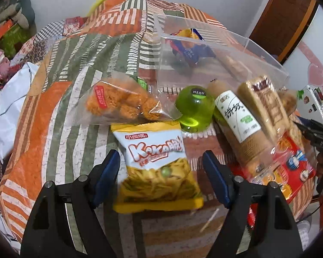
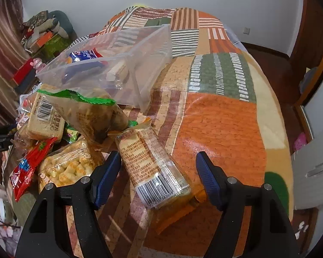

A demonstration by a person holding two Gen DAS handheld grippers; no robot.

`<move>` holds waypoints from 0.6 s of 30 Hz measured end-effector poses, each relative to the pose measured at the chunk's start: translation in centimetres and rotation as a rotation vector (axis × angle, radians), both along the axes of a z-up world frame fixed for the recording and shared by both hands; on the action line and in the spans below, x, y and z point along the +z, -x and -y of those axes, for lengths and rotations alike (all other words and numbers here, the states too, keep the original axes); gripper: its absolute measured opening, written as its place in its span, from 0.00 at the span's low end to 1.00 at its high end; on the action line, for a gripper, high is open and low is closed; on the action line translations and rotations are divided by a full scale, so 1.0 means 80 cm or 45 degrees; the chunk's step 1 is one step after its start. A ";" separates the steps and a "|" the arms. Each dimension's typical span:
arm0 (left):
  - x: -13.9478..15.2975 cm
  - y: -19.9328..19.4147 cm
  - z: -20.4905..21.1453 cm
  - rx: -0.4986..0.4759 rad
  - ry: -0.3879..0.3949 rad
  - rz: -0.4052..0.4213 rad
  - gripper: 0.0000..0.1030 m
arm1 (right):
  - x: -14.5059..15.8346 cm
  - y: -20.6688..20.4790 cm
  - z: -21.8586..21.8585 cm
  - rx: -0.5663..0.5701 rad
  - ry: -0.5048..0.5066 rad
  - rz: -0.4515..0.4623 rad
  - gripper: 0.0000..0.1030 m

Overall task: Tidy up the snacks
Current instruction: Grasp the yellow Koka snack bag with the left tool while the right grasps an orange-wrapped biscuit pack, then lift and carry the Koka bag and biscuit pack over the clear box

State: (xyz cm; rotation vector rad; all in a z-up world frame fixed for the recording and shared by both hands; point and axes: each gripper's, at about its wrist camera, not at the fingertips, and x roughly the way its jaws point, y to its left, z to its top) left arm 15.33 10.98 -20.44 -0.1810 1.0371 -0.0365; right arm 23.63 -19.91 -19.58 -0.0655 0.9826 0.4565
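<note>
Snacks lie on a patchwork bedspread [image 1: 64,99]. My left gripper [image 1: 160,157] is open, with a yellow and white chip bag [image 1: 155,163] lying between its blue pads, a gap on each side. Beyond it are a bag of orange fried snacks [image 1: 120,103], a green jelly cup [image 1: 193,111] and two biscuit rolls [image 1: 236,120]. A clear plastic bin [image 1: 226,49] behind them holds a blue packet [image 1: 191,49]. My right gripper [image 2: 158,155] is open around a clear cracker packet [image 2: 152,163] with a barcode, pads apart from it. The bin [image 2: 122,43] stands beyond it to the left.
A heap of snacks sits left of my right gripper: a green-trimmed bag [image 2: 90,111], a puff bag [image 2: 69,167], a red packet [image 2: 30,165]. A white plastic bag [image 1: 8,107] lies at the bed's left side. The bedspread [image 2: 221,129] drops off to the floor at right.
</note>
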 end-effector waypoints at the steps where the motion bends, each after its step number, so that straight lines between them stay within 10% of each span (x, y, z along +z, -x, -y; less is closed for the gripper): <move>1: 0.000 0.002 0.002 -0.001 -0.020 0.011 0.72 | 0.000 0.002 0.001 -0.002 0.003 0.007 0.60; 6: 0.000 0.009 0.007 0.017 -0.048 0.030 0.52 | -0.001 0.010 -0.003 0.029 0.032 0.018 0.34; 18: 0.028 0.034 0.006 0.033 -0.050 0.095 0.46 | 0.023 0.018 0.005 0.004 -0.025 0.073 0.32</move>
